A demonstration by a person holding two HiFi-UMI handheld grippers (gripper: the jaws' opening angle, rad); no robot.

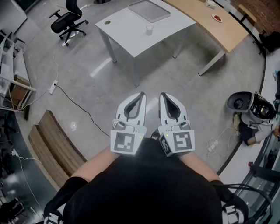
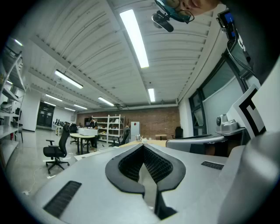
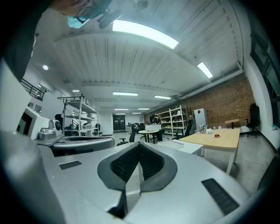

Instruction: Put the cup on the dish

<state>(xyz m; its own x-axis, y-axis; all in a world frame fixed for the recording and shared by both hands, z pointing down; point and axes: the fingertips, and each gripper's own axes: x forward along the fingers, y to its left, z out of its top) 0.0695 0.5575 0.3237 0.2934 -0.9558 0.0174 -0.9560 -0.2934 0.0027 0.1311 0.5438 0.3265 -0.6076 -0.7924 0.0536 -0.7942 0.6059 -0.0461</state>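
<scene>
Fingers (image 2: 131,165) clenched, empty | left gripper (image 1: 142,93), right gripper (image 1: 162,93) side by side, pointing forward

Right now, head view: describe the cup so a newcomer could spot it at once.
Find the white table at the top centre of the head view, left of the long wooden table. The cup stands on it on the near side of the flat grey tray, apart from it. It is the only small, pale, upright cylinder on that tabletop.
</scene>
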